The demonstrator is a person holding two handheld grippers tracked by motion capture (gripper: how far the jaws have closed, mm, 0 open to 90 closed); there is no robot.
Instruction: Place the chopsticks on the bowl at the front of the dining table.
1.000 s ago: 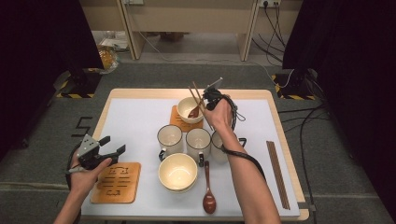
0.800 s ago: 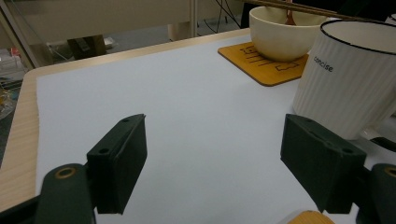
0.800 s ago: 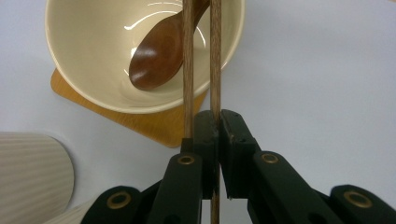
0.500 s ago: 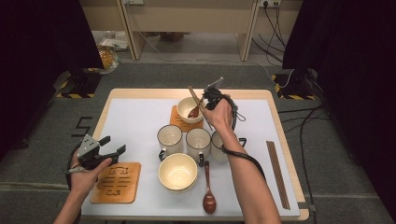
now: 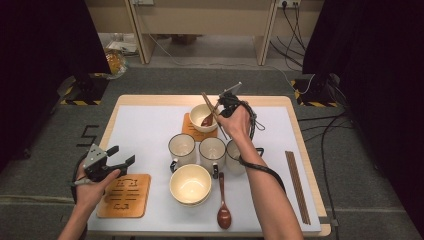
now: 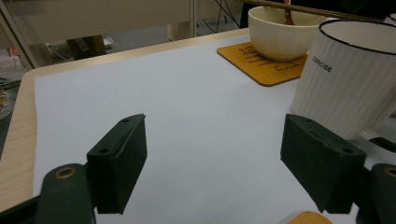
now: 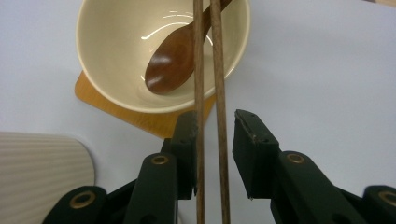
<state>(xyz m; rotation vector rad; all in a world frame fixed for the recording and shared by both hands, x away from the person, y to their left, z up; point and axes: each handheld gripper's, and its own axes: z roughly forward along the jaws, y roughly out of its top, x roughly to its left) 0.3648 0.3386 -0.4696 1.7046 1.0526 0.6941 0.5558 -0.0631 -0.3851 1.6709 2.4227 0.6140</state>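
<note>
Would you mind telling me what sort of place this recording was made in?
Probably a lab or studio recording bay, not a kitchen: black curtains, loose floor cables, and a staged table of crockery.

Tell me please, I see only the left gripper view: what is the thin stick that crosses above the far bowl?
Observer: It is two chopsticks. They lie between the jaws of the right claw, over the bowl. A gap shows at one jaw, so I cannot tell if they are gripped.
Operator: Does this bowl hold anything?
Observer: Yes, a brown spoon rests inside, its scoop low on the wall.
Operator: Where on the table is my own claw?
Observer: The left claw is open, at the near left part, beside a bare wooden mat.
</note>
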